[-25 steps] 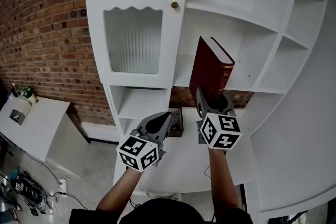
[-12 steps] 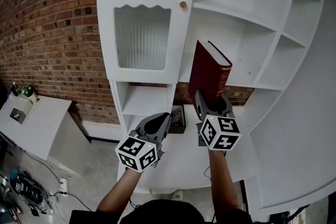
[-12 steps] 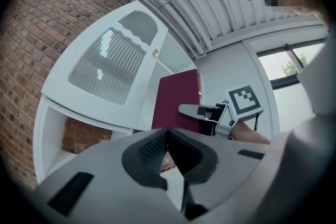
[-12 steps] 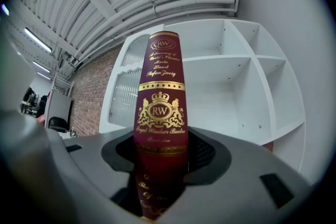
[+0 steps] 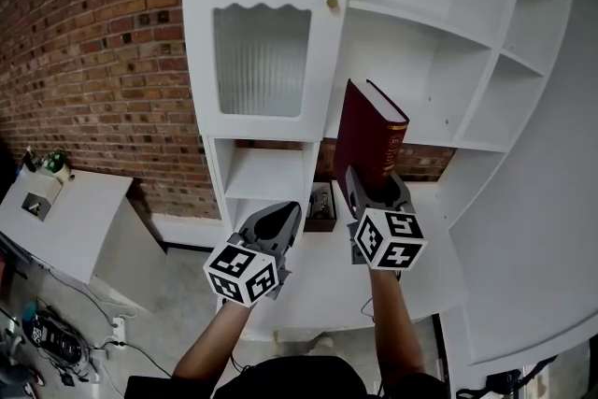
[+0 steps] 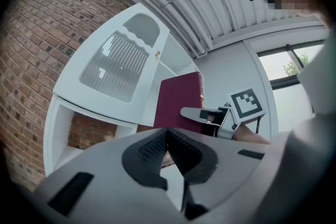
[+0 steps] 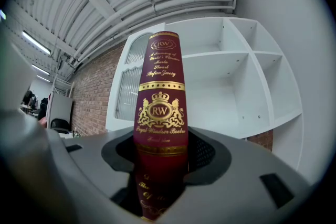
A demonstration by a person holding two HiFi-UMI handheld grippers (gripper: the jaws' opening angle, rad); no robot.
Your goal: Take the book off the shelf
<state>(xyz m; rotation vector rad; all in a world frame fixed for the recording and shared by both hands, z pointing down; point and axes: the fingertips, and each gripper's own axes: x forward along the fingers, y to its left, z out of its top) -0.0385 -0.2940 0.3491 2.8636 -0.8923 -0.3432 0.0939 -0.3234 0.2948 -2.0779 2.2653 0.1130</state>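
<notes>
Book [image 5: 371, 137] has drawn back clear of the shelf [image 5: 448, 42], held upright in the air with the right gripper [image 5: 372, 187] clamped on its lower end. Left gripper [image 5: 277, 224] has its jaws together, holding nothing. Risk: held only at the bottom, the tall book could pivot or slip if swung.

The book [image 7: 159, 113] has a smooth maroon cover with a soft sheen and shiny gilt stamping on its spine. The right gripper [image 5: 374, 184] and left gripper [image 5: 283, 213] are matt grey plastic, with black, finely ribbed pads [image 6: 149, 147]. The shelf unit [image 5: 425, 33] looks smooth and white-painted. Its door pane [image 5: 262, 61] is reeded glass and its knob [image 5: 331, 3] is brass-coloured. The brick wall [image 5: 93, 61] is rough and matt.
</notes>
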